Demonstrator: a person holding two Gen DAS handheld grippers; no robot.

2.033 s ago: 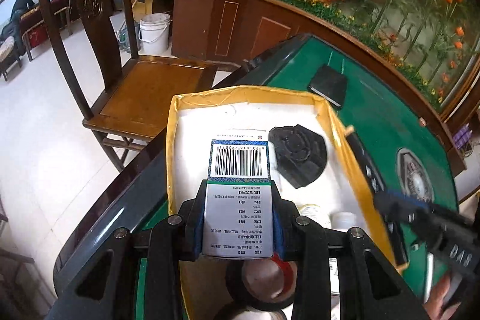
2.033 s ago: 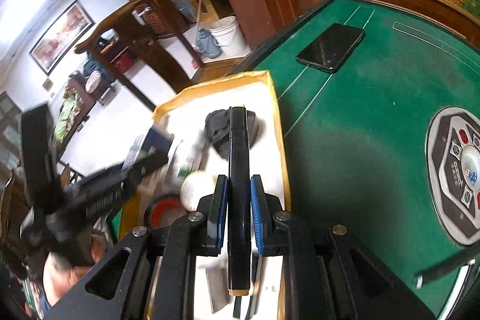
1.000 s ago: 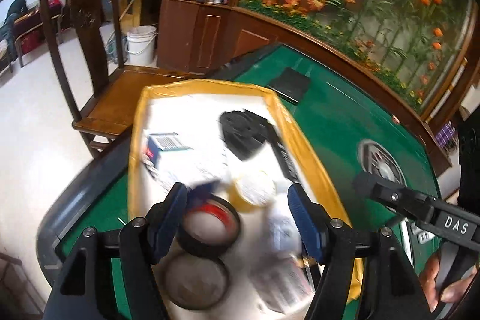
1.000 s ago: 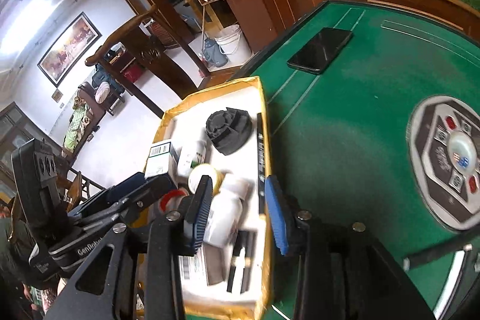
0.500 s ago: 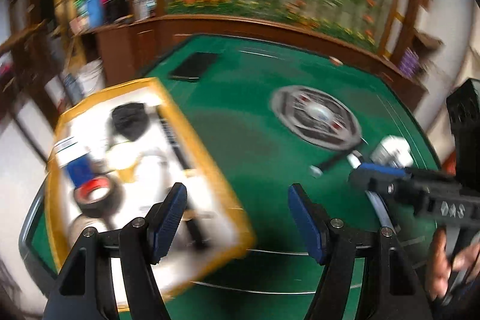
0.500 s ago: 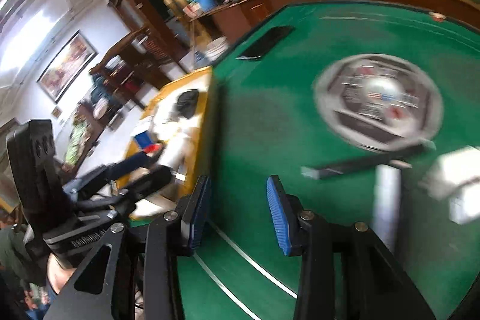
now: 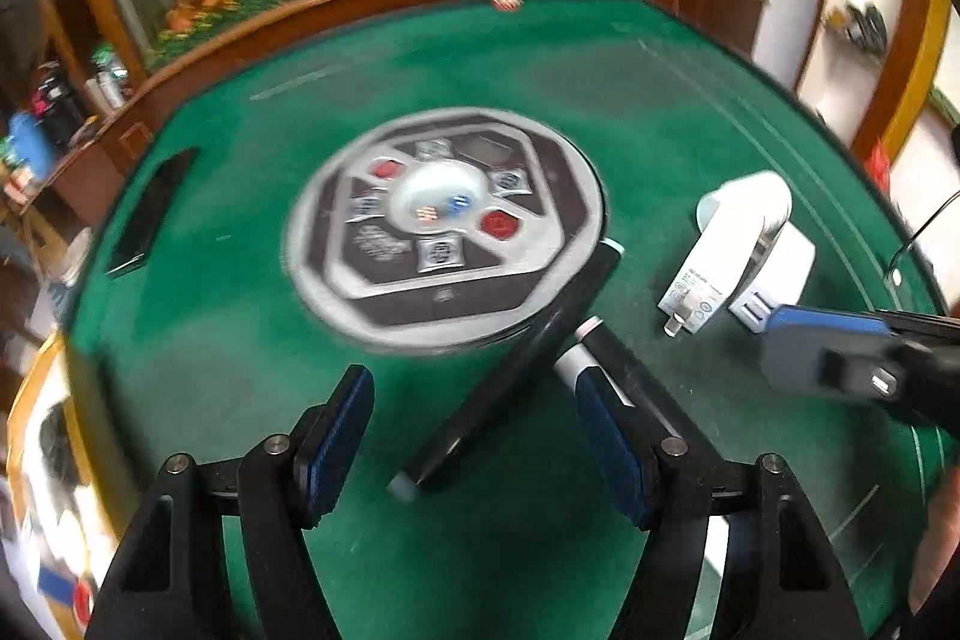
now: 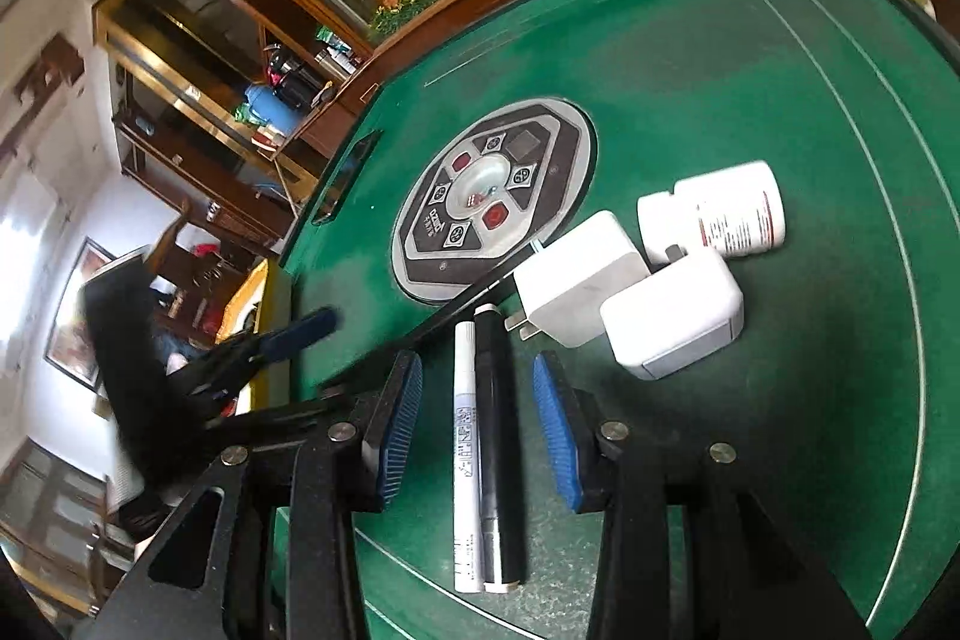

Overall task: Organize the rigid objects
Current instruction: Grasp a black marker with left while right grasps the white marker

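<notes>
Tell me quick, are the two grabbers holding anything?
Left gripper: open, holding nothing.
Right gripper: open, holding nothing, pens lying between its fingers.

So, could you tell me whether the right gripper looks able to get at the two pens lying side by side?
Probably yes: the right gripper is open and empty, and the white pen and black pen lie straight between its fingers with nothing over them.

Two pens (image 8: 486,436) lie side by side on the table (image 8: 780,58), chargers (image 8: 630,292) just right of them.
</notes>
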